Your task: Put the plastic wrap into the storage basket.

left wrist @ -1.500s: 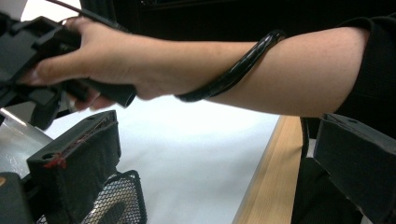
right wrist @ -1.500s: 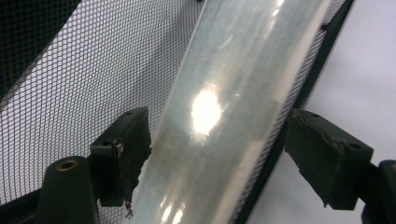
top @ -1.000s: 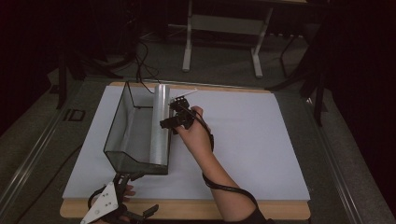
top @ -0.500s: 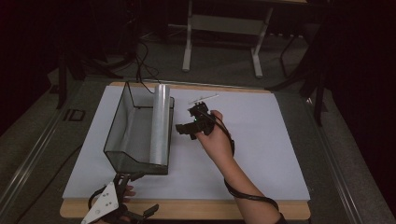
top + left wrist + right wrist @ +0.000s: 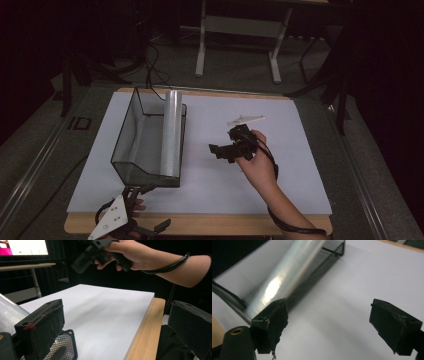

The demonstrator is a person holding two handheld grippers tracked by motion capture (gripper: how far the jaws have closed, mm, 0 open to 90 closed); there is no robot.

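— Where is the roll of clear film (image 5: 171, 132)?
— It lies along the right wall of the black mesh tray (image 5: 131, 135) on the white table (image 5: 295, 165).
— And the claws?
— The right claw (image 5: 223, 150) hovers above the table just right of the tray, jaws spread and empty; the left claw (image 5: 150, 227) waits at the near table edge, jaws also spread

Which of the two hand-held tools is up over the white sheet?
The right tool, raised beside the mesh tray; the left tool sits low at the table's near edge.
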